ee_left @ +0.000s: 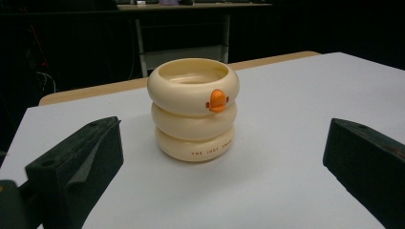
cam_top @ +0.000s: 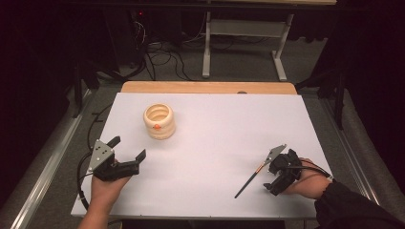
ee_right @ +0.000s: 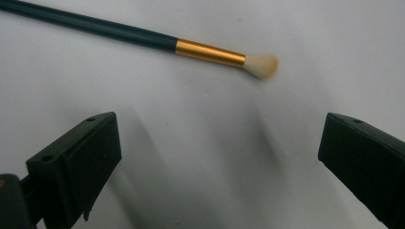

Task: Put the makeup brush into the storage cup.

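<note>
— Hovering low over the white table [cam_top: 215, 138], the right gripper [cam_top: 282, 172] points its wide-spread jaws down at a dark-handled brush [ee_right: 143, 38] that lies flat on the sheet, just beyond the jaw tips. What step does that make it?

— The approach, by the look of it. In the right gripper view the brush with its gold ferrule and pale bristles lies crosswise ahead of the jaws, untouched, with nothing between them.

— And the left gripper [cam_top: 125, 152]?

— Resting at the near left of the table, jaws also wide apart and empty. Its view looks straight at a cream ringed cup [ee_left: 193, 109] with a small orange beak, standing upright farther back on the left, well apart from the brush.

— So the brush seems bound for the cup?

— That is a fair reading. The next move calls for the right gripper to ease forward until the handle sits between the jaws, then close across it, probably near the ferrule.

— Any catch?

— The handle is thin and lies flush on the sheet, so the jaws must come low enough to pinch it without skidding it away.
</note>
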`<state>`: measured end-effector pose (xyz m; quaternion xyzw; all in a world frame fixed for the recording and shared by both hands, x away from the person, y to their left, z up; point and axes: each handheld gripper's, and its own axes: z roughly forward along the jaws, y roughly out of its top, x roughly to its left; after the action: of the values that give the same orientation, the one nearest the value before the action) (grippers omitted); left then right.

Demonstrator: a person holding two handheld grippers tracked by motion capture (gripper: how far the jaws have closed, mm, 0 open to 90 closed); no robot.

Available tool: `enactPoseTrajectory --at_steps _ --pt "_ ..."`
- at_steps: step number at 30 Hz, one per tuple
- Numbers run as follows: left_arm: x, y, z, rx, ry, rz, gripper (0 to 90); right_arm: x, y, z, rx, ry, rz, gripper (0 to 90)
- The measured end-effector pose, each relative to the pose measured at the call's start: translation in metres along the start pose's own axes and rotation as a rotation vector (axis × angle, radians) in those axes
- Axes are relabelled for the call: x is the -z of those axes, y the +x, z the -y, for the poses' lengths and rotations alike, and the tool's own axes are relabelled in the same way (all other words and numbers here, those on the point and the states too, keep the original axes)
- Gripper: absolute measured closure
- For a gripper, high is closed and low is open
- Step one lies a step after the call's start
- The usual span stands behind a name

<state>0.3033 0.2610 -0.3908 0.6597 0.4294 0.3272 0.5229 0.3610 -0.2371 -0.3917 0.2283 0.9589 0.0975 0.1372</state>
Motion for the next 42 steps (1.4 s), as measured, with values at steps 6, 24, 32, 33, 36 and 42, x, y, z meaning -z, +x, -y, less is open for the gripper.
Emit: enactPoseTrajectory --at_steps 6,24,32,33,36,42 --pt "0.0 0.0 0.0 0.0 0.002 0.002 0.5 0.001 -0.002 -0.01 0.046 0.015 -0.015 4.3" --pt "-0.002 -0.001 0.001 -0.003 0.009 0.009 0.5 -0.001 -0.003 -0.045 0.207 0.042 -0.065 16.9" --pt "-0.001 0.0 0.001 -0.003 0.008 0.008 0.5 -0.009 0.001 -0.054 0.261 0.066 -0.087 20.8" --pt "-0.001 0.0 0.001 -0.003 0.008 0.008 0.5 -0.01 0.002 -0.054 0.263 0.064 -0.084 21.1" --pt "-0.001 0.0 0.001 -0.001 0.007 0.009 0.5 -0.011 0.002 -0.055 0.27 0.079 -0.095 22.9" --pt "-0.001 0.0 0.001 -0.002 0.009 0.009 0.5 -0.016 0.002 -0.055 0.28 0.1 -0.109 26.8"
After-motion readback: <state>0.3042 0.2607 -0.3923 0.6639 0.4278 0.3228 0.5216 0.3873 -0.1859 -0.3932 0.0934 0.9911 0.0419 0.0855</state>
